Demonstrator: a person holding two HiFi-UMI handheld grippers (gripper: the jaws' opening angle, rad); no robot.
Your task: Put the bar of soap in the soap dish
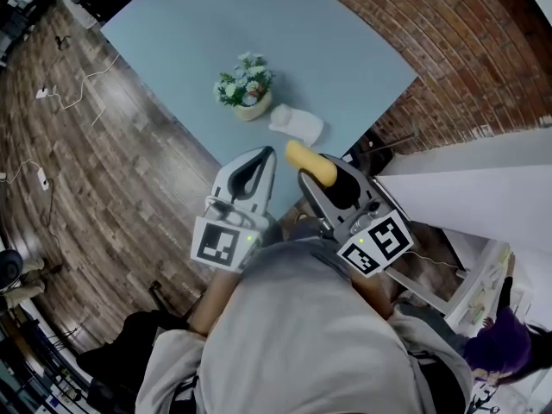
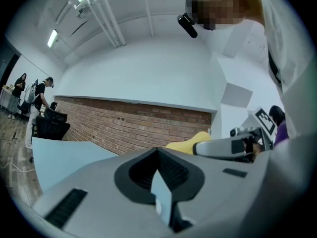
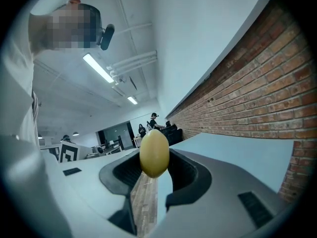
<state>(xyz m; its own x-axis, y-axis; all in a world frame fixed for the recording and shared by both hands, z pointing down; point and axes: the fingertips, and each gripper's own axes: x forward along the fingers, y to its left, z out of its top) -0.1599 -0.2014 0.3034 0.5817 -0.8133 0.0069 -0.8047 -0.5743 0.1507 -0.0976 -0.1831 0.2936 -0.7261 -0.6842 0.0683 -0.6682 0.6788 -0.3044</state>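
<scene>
Pickup done: soap (image 3: 154,152) clamped in right claw (image 1: 316,178), poking past its tips. Left claw (image 1: 261,155) shut, empty. Left to do: reach dish (image 1: 296,123), just ahead of right claw on table (image 1: 172,41), and release.

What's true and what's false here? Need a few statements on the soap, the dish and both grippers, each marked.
1. The yellow oval bar of soap is clamped in the right gripper. True.
2. The soap lies in the white soap dish. False: the soap is in the gripper, short of the dish.
3. The left gripper holds a sponge. False: its jaws are together on nothing.
4. A small pot of flowers stands beside the dish on the pale blue table. True.
</scene>
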